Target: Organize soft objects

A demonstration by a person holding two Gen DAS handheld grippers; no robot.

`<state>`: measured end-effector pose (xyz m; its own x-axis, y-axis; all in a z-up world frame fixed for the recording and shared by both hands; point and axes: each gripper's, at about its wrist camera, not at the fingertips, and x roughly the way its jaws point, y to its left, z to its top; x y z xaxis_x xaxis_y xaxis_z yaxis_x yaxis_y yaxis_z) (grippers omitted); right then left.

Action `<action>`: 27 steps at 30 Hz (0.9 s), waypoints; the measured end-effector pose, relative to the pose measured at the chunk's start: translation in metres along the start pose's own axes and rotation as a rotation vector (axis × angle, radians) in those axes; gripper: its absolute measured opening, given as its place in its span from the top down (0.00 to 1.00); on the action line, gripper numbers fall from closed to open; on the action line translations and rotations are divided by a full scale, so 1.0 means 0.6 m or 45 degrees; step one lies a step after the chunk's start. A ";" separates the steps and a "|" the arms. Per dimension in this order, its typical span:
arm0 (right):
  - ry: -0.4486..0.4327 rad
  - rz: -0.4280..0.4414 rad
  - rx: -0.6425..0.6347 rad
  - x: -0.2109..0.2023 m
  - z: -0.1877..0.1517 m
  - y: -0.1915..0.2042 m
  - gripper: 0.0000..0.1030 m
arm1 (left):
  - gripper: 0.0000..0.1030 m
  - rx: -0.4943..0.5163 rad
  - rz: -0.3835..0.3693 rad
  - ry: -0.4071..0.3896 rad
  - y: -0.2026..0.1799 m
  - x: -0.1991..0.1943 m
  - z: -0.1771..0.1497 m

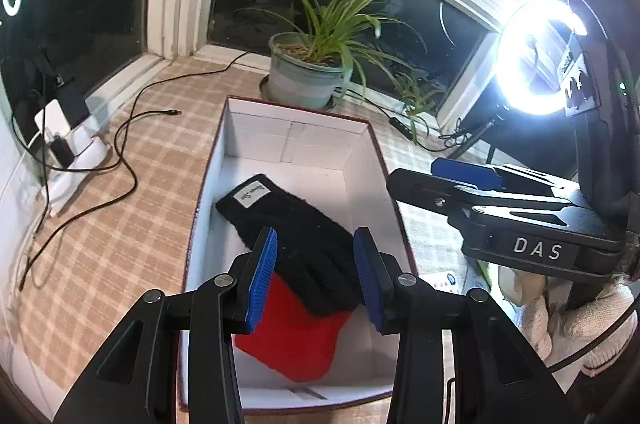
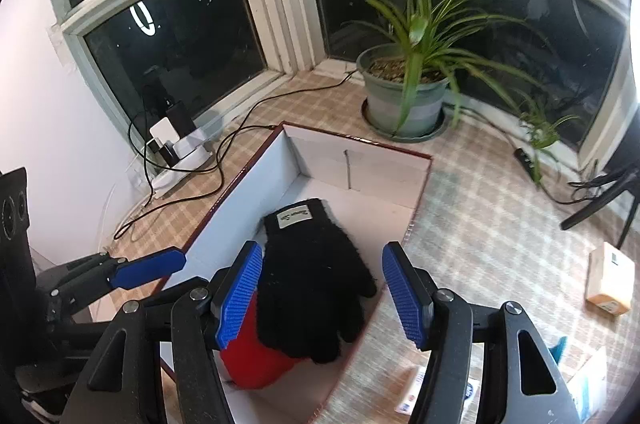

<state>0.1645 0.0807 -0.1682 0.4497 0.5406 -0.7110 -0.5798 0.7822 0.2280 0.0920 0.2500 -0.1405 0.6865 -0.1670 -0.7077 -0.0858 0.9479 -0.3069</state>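
The left claw hangs over the near end of the box, its blue pads apart with nothing pressed between them; the glove shows through the gap below. The right claw is also over the box, jaws spread wide and empty. In the left view it juts in from the right, above the box's right wall, held by a hand in a white knit glove.

The black glove lies inside the box, cuff with its pale label toward the far end, fingers resting on a red cloth at the near end. The box sits on a checked worktop, with a potted plant just behind it by the window.
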 end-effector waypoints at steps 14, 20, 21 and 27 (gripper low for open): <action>-0.127 -0.145 0.029 -0.102 -0.055 -0.064 0.43 | 0.63 0.054 -0.063 -0.024 -0.069 -0.024 -0.013; -0.161 -0.234 0.067 -0.139 -0.089 -0.117 0.43 | 0.63 0.083 -0.102 -0.014 -0.120 -0.016 -0.021; -0.166 -0.248 0.071 -0.147 -0.097 -0.129 0.43 | 0.63 0.089 -0.109 -0.010 -0.130 -0.014 -0.024; -0.160 -0.313 0.087 -0.179 -0.135 -0.181 0.43 | 0.63 0.132 -0.159 0.031 -0.194 0.006 -0.042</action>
<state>0.1241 -0.0873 -0.1704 0.6544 0.3625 -0.6635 -0.3975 0.9115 0.1060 0.0862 0.1324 -0.1236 0.6692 -0.2906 -0.6839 0.0749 0.9421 -0.3269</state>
